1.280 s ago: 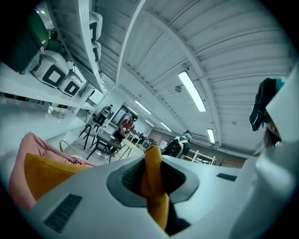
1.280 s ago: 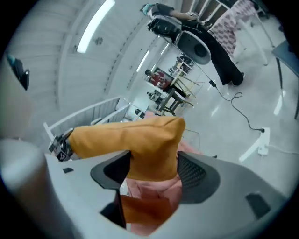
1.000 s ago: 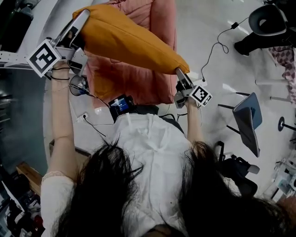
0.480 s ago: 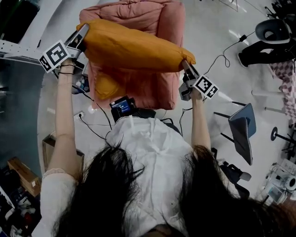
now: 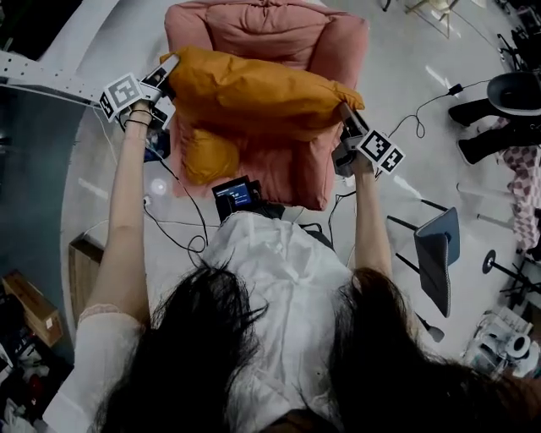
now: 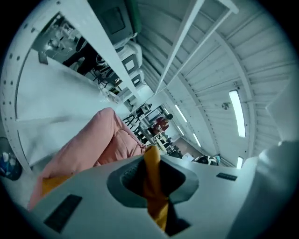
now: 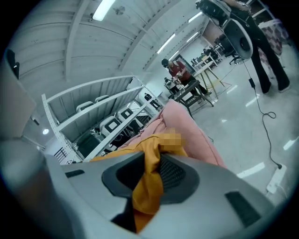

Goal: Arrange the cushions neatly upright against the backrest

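A large orange fabric cushion [image 5: 254, 89] is held stretched across a pink padded fabric armchair [image 5: 279, 25], above the seat and in front of the backrest, spanning from the left armrest to the right armrest. Its left corner is pinched in the left gripper [image 5: 169, 68], whose jaws are closed nearly together on a thin fold of the orange cloth. Its right corner is gripped by the right gripper [image 5: 347, 114], whose jaws have just been closing and are pressed on a bunched fold of the cloth. A second, smaller orange cushion [image 5: 207, 156] is seen lying on the seat at its front left corner, against the left armrest. The armchair is stood on a pale glossy floor [image 5: 406, 51]
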`<action>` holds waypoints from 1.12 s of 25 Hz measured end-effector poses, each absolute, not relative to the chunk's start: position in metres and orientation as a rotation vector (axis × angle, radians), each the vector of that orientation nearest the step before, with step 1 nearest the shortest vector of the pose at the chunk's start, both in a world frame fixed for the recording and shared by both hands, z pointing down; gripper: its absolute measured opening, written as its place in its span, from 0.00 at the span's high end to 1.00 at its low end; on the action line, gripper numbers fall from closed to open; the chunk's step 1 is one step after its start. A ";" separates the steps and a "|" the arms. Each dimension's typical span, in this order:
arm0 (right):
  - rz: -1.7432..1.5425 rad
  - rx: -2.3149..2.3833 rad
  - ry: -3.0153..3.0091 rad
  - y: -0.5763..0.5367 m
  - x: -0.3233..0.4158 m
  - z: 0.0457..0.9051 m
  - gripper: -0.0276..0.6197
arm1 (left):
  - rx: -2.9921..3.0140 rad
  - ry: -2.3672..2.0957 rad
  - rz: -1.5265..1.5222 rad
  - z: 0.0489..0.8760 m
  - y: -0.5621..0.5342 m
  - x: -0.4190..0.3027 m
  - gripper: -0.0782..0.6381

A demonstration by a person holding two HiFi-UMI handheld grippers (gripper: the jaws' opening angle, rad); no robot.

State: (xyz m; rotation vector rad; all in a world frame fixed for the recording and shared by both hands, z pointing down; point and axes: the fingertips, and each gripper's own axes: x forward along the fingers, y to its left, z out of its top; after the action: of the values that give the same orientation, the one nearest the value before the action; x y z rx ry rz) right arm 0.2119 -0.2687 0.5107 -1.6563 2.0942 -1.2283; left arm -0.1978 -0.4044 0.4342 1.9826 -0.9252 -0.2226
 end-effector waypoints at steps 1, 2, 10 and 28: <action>-1.225 -1.665 2.074 -0.273 0.215 0.509 0.80 | 1.971 -0.900 -0.231 0.438 -0.408 -0.192 0.81; -1.222 -1.676 2.055 -0.277 0.218 0.508 0.81 | 1.969 -0.881 -0.211 0.442 -0.411 -0.183 0.81; -1.212 -1.784 1.924 -0.293 0.254 0.518 0.81 | 1.976 -0.871 -0.067 0.469 -0.441 -0.117 0.81; -1.341 -2.029 2.308 -0.433 0.217 0.562 0.82 | 1.625 -1.415 -0.145 0.568 -0.546 -0.225 0.81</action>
State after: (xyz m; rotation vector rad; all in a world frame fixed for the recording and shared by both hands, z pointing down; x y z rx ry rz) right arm 0.2171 -0.4329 0.5620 -2.0292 2.3077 -1.3413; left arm -0.2247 -0.5463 0.5678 1.6247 -1.4147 -0.1451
